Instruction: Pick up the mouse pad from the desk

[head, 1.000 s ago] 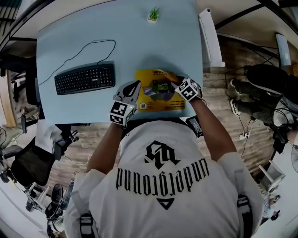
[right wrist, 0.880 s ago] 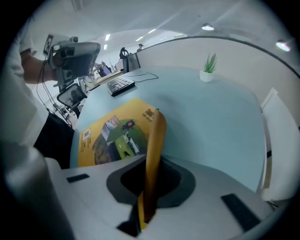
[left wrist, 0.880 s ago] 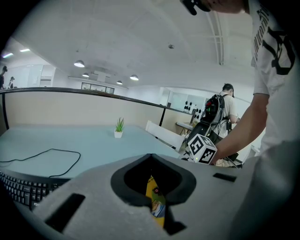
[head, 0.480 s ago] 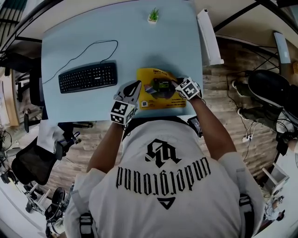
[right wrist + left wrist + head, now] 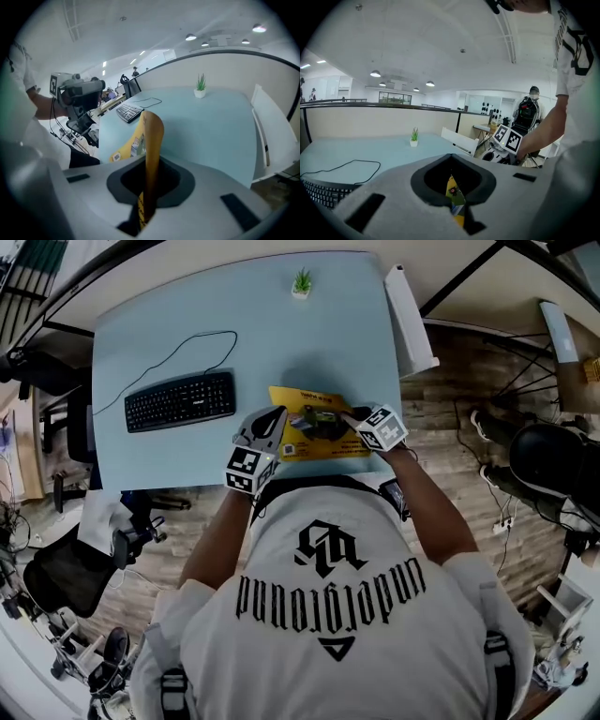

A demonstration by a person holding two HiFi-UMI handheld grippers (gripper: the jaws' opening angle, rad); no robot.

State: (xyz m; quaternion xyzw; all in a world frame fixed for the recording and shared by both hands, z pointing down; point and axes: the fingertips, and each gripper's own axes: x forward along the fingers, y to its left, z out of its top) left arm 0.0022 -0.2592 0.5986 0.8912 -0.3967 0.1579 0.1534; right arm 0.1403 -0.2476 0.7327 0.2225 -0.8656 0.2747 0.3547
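Though near pad [image 5: 323,435], keyboard [image 5: 180,400] apart (corded).

In the head view the person's back [image 5: 328,615] hides part of the near edge of the bench [image 5: 309,343]. The left gripper [image 5: 275,416] and right gripper [image 5: 352,416] cover the near corners of the mouse pad [image 5: 314,423], whose print is too small to read. In the left gripper view the grey fingers [image 5: 408,211] hide all but a sliver of the pad and cut off the keyboard [image 5: 321,194]. In the right gripper view the pad's lower end is lost between the fingers.
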